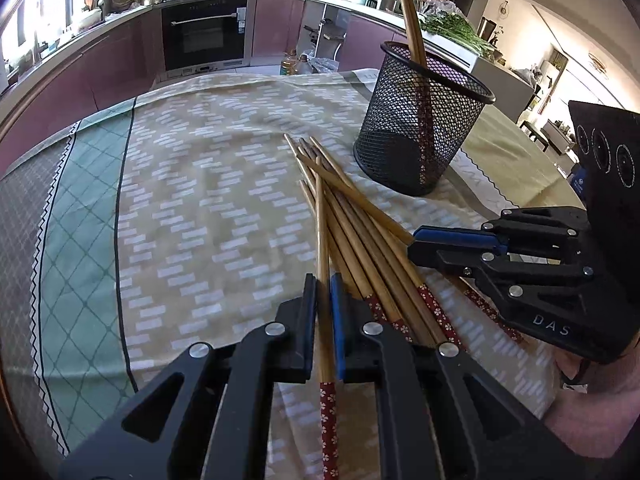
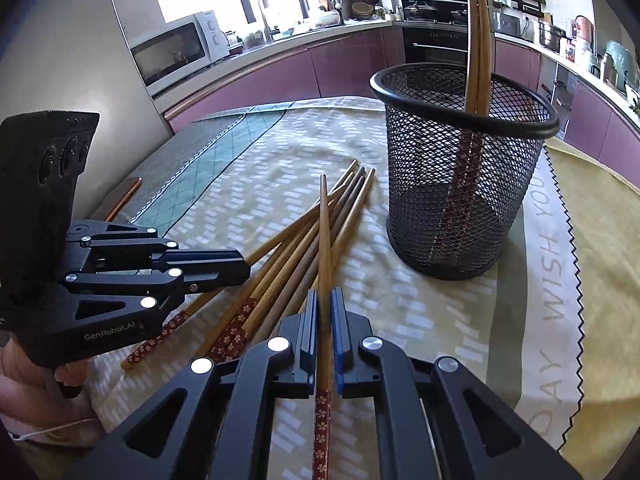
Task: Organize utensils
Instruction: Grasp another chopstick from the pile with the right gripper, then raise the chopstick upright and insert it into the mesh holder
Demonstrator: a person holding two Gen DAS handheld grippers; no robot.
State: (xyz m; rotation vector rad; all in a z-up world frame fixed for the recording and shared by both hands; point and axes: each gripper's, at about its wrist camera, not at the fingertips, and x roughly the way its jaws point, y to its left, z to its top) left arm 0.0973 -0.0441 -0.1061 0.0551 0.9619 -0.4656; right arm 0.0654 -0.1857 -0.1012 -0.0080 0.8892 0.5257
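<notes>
Several wooden chopsticks (image 1: 360, 220) with red flowered ends lie in a loose pile (image 2: 280, 256) on the tablecloth. My left gripper (image 1: 323, 304) is shut on one chopstick (image 1: 321, 240) near its red end, its tip over the pile. My right gripper (image 2: 324, 320) is shut on another chopstick (image 2: 325, 240) the same way. Each gripper shows in the other's view: the right gripper (image 1: 416, 246) and the left gripper (image 2: 246, 270). A black mesh holder (image 1: 420, 128) stands upright behind the pile with two chopsticks (image 2: 478, 40) leaning in the holder (image 2: 464, 168).
A patterned beige and green tablecloth (image 1: 180, 200) covers the table. Kitchen cabinets with a built-in oven (image 1: 204, 32) run behind it, a microwave (image 2: 176, 48) stands on the counter. A hand (image 2: 28, 384) holds the left gripper's handle at the table's near edge.
</notes>
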